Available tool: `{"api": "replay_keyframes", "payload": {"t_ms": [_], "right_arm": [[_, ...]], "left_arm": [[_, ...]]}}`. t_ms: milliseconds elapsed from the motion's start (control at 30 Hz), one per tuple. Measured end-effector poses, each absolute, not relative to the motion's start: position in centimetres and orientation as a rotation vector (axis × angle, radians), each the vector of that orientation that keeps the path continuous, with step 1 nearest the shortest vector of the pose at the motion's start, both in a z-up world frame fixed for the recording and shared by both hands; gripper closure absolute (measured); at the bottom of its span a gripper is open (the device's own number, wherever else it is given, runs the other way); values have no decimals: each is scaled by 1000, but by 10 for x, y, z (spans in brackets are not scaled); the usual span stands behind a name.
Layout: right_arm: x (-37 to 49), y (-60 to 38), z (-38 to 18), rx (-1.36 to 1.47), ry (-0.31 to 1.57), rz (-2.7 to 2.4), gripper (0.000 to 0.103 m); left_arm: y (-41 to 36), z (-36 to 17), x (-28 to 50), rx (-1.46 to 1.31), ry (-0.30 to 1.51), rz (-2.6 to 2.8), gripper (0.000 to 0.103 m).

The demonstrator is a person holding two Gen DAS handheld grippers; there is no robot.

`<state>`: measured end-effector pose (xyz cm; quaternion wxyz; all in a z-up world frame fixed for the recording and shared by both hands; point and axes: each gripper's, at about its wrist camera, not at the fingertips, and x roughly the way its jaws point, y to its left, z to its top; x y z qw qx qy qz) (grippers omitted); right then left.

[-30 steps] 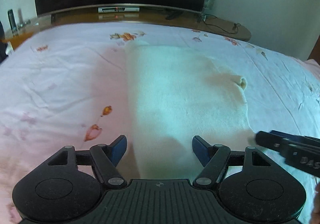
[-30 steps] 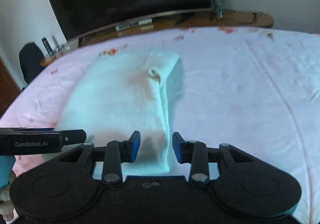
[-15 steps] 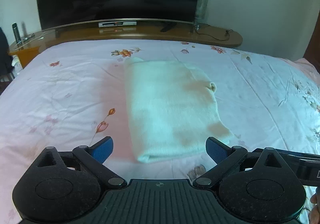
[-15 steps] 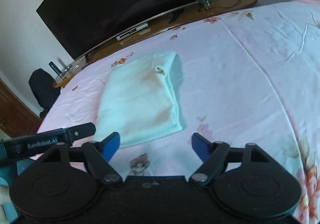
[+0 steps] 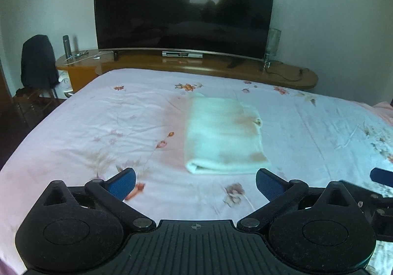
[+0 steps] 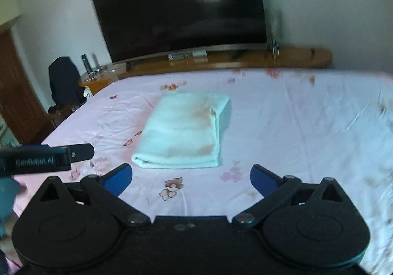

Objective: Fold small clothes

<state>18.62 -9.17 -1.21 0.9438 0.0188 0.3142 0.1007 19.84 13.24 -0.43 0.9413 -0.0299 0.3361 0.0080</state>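
Observation:
A pale mint-white garment (image 5: 222, 136) lies folded into a neat rectangle on the pink floral bed sheet (image 5: 98, 127); it also shows in the right wrist view (image 6: 183, 131). My left gripper (image 5: 195, 183) is open and empty, held back from the garment's near edge. My right gripper (image 6: 191, 178) is open and empty, also short of the near edge. The left gripper's body (image 6: 46, 158) shows at the left of the right wrist view. Part of the right gripper (image 5: 382, 175) shows at the right edge of the left wrist view.
A large dark TV (image 5: 184, 5) stands on a long wooden console (image 5: 196, 64) past the bed's far edge. A dark chair (image 5: 36, 64) stands at the far left. A glass vase (image 5: 272, 44) and a bottle (image 5: 66, 45) stand on the console.
Both grippers have opened wide, let go of the folded garment and pulled back and up from it. The garment stays flat on the bed.

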Motion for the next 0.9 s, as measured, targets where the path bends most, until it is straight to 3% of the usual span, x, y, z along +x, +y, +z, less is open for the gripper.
{"api": "replay_keyframes", "payload": {"t_ms": [300, 900], "right_arm": [[133, -111, 13, 8, 548, 171, 1], [95, -122, 21, -5, 498, 124, 1]], "left_arm": [[102, 19, 132, -36, 605, 52, 0], [86, 18, 93, -41, 629, 55, 0]]}}
